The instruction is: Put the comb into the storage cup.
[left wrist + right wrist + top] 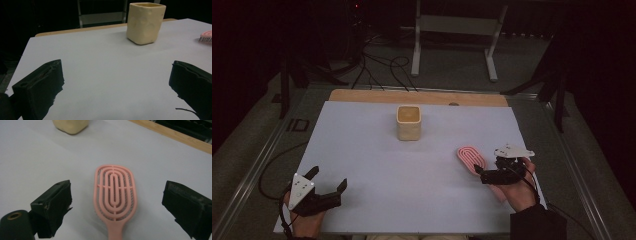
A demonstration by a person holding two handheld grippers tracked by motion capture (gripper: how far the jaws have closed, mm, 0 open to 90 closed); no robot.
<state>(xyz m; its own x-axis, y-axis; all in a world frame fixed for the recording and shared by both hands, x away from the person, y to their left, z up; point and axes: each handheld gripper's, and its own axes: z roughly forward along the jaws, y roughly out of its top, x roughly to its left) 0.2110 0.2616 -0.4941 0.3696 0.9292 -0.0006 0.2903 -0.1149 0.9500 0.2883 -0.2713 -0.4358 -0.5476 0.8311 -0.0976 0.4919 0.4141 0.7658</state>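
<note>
Spreading across most of the table point(362, 150) was a pale sheet, with a strip of bare wood showing along its far edge, and on it the work looked to be at its opening step: an approach to a pick-up, nothing yet lifted. The cream square cup point(408, 122) stood upright toward the far middle, open mouth up, well apart from both hands. Nearer the person's right side lay the pink hairbrush point(115, 192), flat on the sheet with its back up and its handle pointing toward the person. The right gripper point(487, 172) hovered just over that handle end, its jaws wide apart on either side of the brush and touching nothing, as its own view showed. The left gripper point(328, 181) rested low at the near left corner, also spread open and empty, aimed roughly toward the cup. Judging from this, the next move called for lowering the right gripper until the jaws straddled the narrow handle, then closing squarely on it; the thin handle would likely demand a centred grip to keep the brush from twisting.
</note>
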